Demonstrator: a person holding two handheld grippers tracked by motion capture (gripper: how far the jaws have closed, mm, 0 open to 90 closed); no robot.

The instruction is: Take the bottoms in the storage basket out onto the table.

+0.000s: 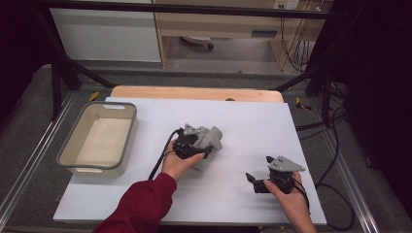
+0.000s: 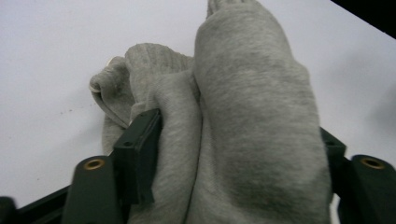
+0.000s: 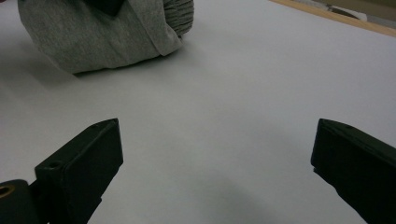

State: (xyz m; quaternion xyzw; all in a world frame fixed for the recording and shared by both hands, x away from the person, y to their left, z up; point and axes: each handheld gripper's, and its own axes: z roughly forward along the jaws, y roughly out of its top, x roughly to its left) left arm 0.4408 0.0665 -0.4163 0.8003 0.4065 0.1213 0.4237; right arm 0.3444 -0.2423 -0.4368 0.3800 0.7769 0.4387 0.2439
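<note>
A bundle of grey socks (image 1: pixel 210 140) lies near the middle of the white table top (image 1: pixel 145 194). My left gripper (image 1: pixel 201 145) is shut on it; in the left gripper view the grey knit (image 2: pixel 243 121) bulges between both black jaws. My right gripper (image 1: pixel 256 180) rests low over the table at the front right, jaws wide apart and nothing between them. In the right gripper view the grey socks (image 3: pixel 98 37) lie ahead at the upper left, beyond my open right gripper (image 3: pixel 215 168).
A grey-rimmed beige bin (image 1: pixel 73 160) stands at the left of the table with nothing visible inside. A wooden strip (image 1: pixel 194 93) runs along the table's far edge. Black frame bars and cables stand beyond and to the right.
</note>
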